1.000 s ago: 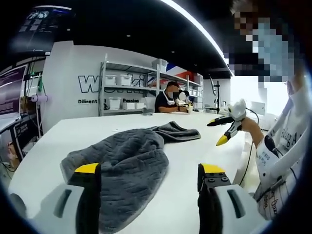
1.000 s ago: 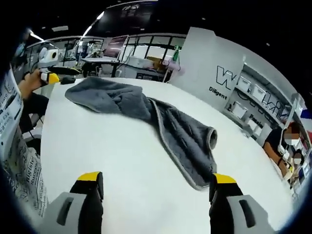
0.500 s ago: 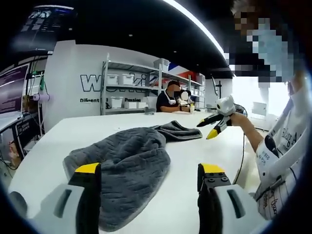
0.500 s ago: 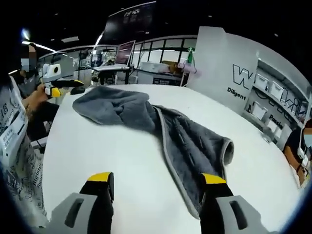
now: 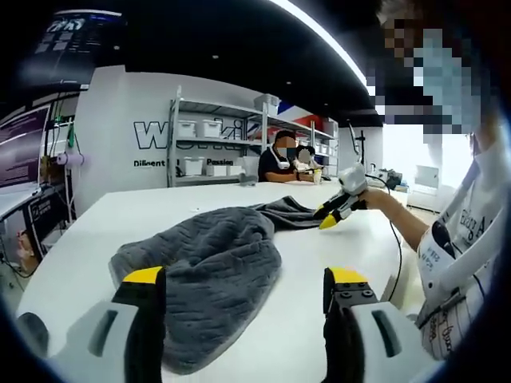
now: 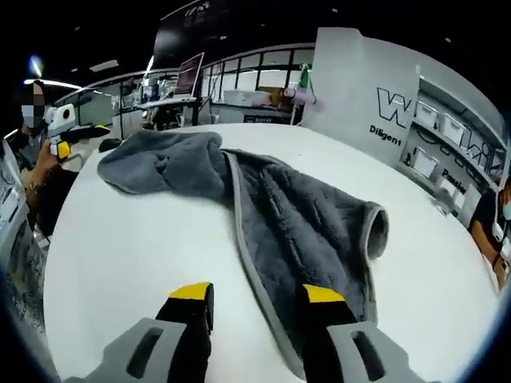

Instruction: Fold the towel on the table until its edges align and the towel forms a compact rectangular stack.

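A crumpled grey towel (image 5: 209,259) lies lengthwise on the white table (image 5: 319,259). My left gripper (image 5: 246,281) is open at the towel's near, bunched end, its left finger over the cloth. At the towel's far end, the right gripper (image 5: 334,212) points down at the cloth. In the right gripper view the towel (image 6: 303,219) spreads ahead with its pale hem running down between the jaws. My right gripper (image 6: 257,294) is open with a narrowed gap, low over the table (image 6: 128,239) at that hem. The left gripper (image 6: 60,145) is held at the towel's other end.
The person holding the grippers (image 5: 467,239) stands at the table's right side. Seated people (image 5: 279,159) are at the far end. Shelves with white bins (image 5: 200,148) and a lettered wall stand behind. Desks and monitors (image 6: 180,92) lie beyond the table.
The right gripper has come down and in to the towel's end, and its jaws have narrowed around the hem. The left gripper has barely moved.
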Motion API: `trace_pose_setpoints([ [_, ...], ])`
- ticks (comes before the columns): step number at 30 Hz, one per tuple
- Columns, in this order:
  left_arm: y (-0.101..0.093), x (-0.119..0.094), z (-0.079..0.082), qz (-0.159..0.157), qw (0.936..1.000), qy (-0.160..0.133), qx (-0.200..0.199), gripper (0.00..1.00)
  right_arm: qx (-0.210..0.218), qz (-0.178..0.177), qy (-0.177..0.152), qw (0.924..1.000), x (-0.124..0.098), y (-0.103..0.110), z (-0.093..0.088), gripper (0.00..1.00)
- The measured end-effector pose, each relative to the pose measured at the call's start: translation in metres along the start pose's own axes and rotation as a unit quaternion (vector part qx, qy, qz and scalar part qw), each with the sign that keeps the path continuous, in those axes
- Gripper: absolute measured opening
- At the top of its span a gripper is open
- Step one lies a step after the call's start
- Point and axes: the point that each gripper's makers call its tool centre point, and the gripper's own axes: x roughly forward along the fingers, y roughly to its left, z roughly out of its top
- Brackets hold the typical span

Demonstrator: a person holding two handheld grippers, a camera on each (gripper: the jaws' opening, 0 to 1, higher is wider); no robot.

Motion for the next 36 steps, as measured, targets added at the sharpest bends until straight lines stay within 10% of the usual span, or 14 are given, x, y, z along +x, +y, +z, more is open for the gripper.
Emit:
trace_pose_setpoints([
  [30,-0.006,0.005,0.002,-0.02,0.9997,-0.009,-0.014,0.82,0.025,-0.046,-0.02,0.9984,0.002,-0.022,-0.012,0.03],
  [36,-0.004,0.002,0.004,-0.016,0.9997,-0.01,-0.014,0.82,0.043,-0.013,-0.075,0.9962,-0.011,-0.003,0.01,0.03],
])
